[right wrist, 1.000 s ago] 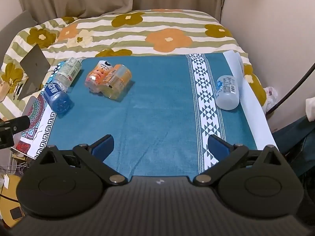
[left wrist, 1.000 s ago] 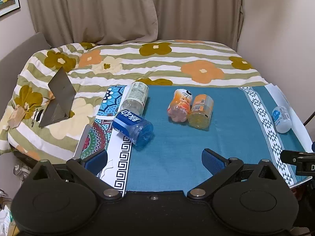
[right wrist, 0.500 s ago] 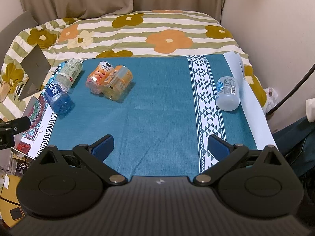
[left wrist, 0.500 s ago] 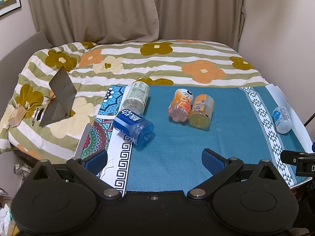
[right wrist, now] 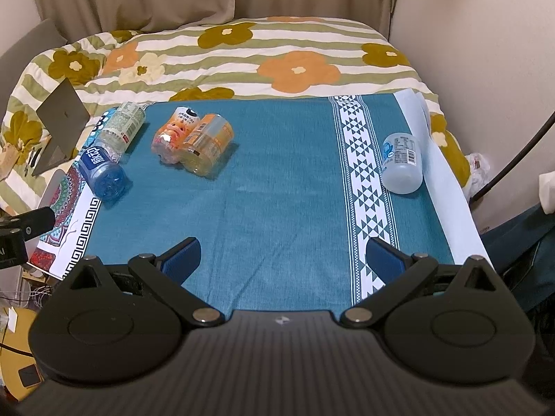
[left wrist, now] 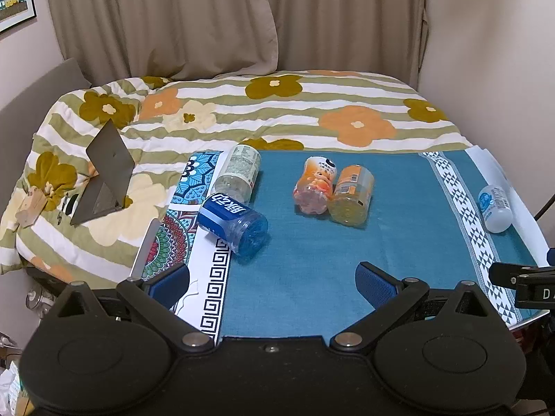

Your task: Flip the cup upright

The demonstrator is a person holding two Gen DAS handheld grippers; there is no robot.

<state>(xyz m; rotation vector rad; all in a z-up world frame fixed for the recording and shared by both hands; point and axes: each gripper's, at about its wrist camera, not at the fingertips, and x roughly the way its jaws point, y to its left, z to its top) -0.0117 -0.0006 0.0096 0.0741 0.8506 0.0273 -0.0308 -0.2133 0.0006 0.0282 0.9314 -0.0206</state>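
Nothing done yet: left gripper (left wrist: 272,282) and right gripper (right wrist: 282,258) both spread wide, empty, low over the near edge of the teal cloth (right wrist: 277,190). Farther out, five cut-bottle cups, all on their sides: blue (left wrist: 232,222), clear (left wrist: 239,173), pink (left wrist: 315,185) touching orange (left wrist: 350,196), white (right wrist: 402,163) far right. All left to upright.

A home bedroom — a flowered quilt (left wrist: 277,111) on the bed, drawn curtains (left wrist: 215,17) behind.

Teal cloth (left wrist: 312,260) carries five toppled cups — perhaps cut bottles.
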